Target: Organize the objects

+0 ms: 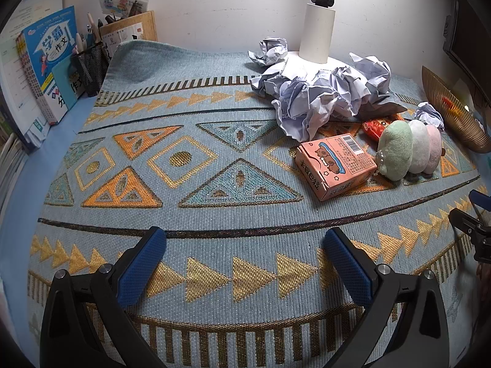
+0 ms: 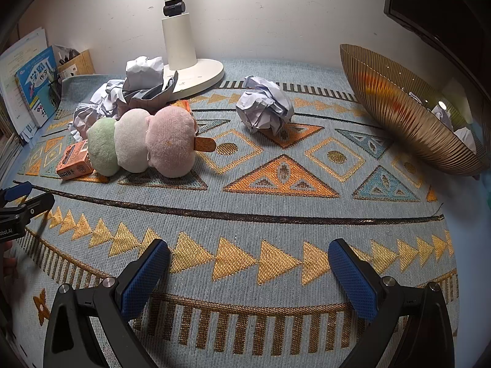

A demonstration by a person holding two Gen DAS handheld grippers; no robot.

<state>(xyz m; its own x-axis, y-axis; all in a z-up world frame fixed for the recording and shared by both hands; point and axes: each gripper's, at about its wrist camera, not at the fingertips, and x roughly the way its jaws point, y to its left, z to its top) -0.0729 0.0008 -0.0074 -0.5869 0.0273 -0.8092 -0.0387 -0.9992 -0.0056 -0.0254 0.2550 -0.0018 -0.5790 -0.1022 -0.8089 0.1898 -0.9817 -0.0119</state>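
My left gripper (image 1: 245,239) hovers open over the patterned mat, nothing between its blue pads. A pink carton (image 1: 336,165) lies ahead to the right, beside a plush dango toy (image 1: 408,150) in green, white and pink. Crumpled paper (image 1: 319,95) is heaped around the lamp base. My right gripper (image 2: 248,251) is open too and holds nothing. Ahead of it lie the plush toy (image 2: 144,141), the carton (image 2: 75,161) and a paper ball (image 2: 265,107). The gold ribbed bowl (image 2: 408,116) stands at the right with paper inside.
A white lamp post (image 1: 317,30) stands at the back wall. Books (image 1: 46,61) and a mesh pen holder (image 1: 90,67) line the left edge. A red snack packet (image 1: 376,127) lies behind the plush. A dark monitor (image 2: 435,9) hangs at the upper right.
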